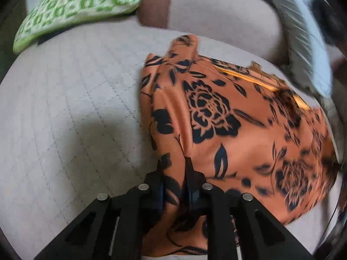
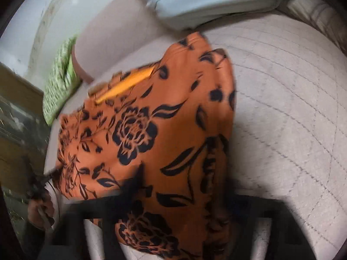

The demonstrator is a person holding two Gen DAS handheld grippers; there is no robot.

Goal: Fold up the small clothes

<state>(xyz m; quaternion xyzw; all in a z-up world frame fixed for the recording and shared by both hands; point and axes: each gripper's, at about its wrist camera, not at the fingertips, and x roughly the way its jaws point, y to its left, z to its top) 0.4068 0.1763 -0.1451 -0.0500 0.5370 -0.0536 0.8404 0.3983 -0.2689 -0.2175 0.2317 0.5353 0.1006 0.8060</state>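
Note:
An orange garment (image 1: 216, 112) with a black flower print lies spread on a pale quilted seat (image 1: 65, 108). A yellow strip shows near its far edge. My left gripper (image 1: 176, 173) is shut on a gathered fold at the garment's near left edge, and the cloth runs down between its black fingers (image 1: 193, 173). In the blurred right wrist view the same garment (image 2: 151, 130) drapes over my right gripper (image 2: 187, 184). One dark finger (image 2: 134, 182) shows on the left and the other is mostly under cloth. A bunched edge sits pinched between them.
A green-and-white patterned cushion (image 1: 76, 6) lies at the far left of the seat, also seen as the cushion (image 2: 60, 82). The beige backrest (image 1: 216, 10) rises behind. A pale blue cushion (image 2: 206, 0) rests at the back. A person's hand (image 2: 41, 212) is at lower left.

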